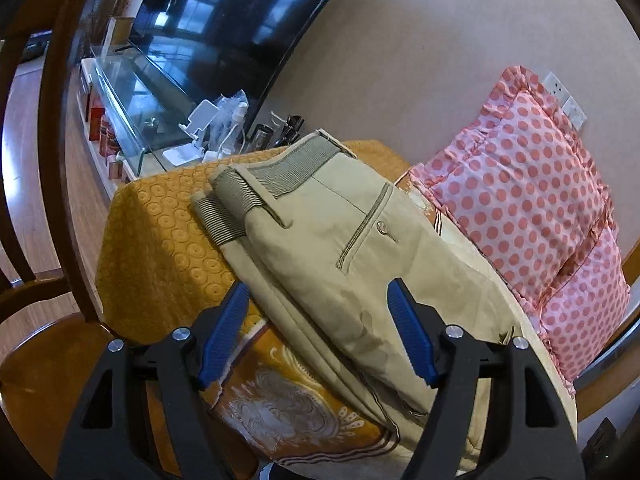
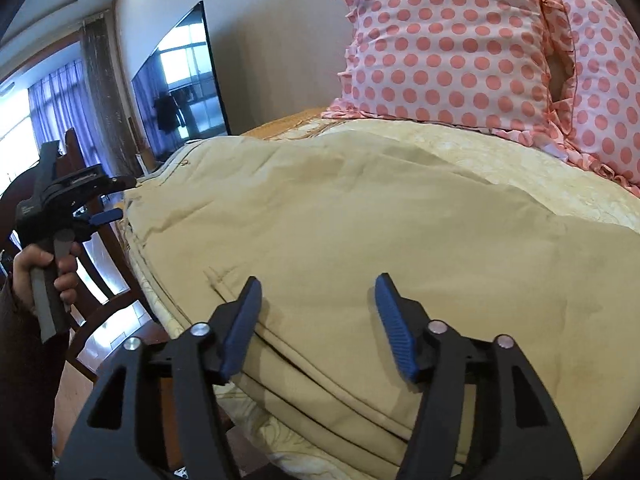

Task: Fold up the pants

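Beige pants point(image 1: 336, 248) lie flat on a bed with an orange patterned cover point(image 1: 160, 232), waistband at the far end. My left gripper point(image 1: 316, 300) is open and hovers just above the pants' seat, holding nothing. In the right wrist view the pants point(image 2: 360, 220) spread wide across the bed. My right gripper point(image 2: 316, 296) is open and empty, just above the near edge of the cloth. The left gripper point(image 2: 102, 216) shows there at the far left, held in a hand beside the bed's edge.
Pink polka-dot pillows point(image 1: 528, 200) point(image 2: 460, 40) lie at the head of the bed. A large TV point(image 1: 224, 20) and a glass shelf with bottles point(image 1: 128, 100) stand behind. Wooden chair backs point(image 2: 100, 272) stand at the bed's left side.
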`<state>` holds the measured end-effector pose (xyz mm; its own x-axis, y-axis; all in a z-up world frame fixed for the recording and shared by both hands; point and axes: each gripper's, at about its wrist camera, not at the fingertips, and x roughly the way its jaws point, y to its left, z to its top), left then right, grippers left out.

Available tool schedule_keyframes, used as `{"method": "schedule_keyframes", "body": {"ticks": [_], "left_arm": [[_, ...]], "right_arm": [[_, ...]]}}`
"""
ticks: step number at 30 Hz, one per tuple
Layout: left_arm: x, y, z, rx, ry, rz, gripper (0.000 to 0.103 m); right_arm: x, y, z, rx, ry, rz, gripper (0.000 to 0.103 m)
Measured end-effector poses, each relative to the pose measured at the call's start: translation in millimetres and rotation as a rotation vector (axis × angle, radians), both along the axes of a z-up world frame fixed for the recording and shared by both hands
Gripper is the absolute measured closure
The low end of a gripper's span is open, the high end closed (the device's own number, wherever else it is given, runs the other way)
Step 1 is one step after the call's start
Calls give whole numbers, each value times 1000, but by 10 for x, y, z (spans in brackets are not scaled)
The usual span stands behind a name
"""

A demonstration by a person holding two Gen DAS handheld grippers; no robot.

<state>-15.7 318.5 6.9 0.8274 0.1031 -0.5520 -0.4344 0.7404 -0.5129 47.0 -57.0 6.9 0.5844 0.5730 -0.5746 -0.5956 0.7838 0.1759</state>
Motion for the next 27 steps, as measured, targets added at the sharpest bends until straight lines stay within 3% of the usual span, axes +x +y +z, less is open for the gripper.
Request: {"method": "schedule_keyframes", "body": {"ticks": [2,5,12,17,19,23,27], "left_arm": [[6,-11,-9,-47,-16,-29,31],[9,-7,-69,-190,-72,-104,31],[188,314,-13,-150,-35,42,31],[306,502,-36,-231,-32,80,35],[332,445,-28,-184,-20,100,83],[415,81,246,81,22,79,89],[455,-519,779,256,-58,-57,93]], "right_arm": [[-15,13,-5,1,-9,5,38],[-38,38,-13,-2,-23,16,34],[-40,6,-18,21,-23,30,32],[-57,-46,-11,52,-17,29,33],[-76,-105,1,76,-11,29,32],[-127,-311,42,108,-18,8,31],[-185,-684,135,174,-38,-61,29]]}}
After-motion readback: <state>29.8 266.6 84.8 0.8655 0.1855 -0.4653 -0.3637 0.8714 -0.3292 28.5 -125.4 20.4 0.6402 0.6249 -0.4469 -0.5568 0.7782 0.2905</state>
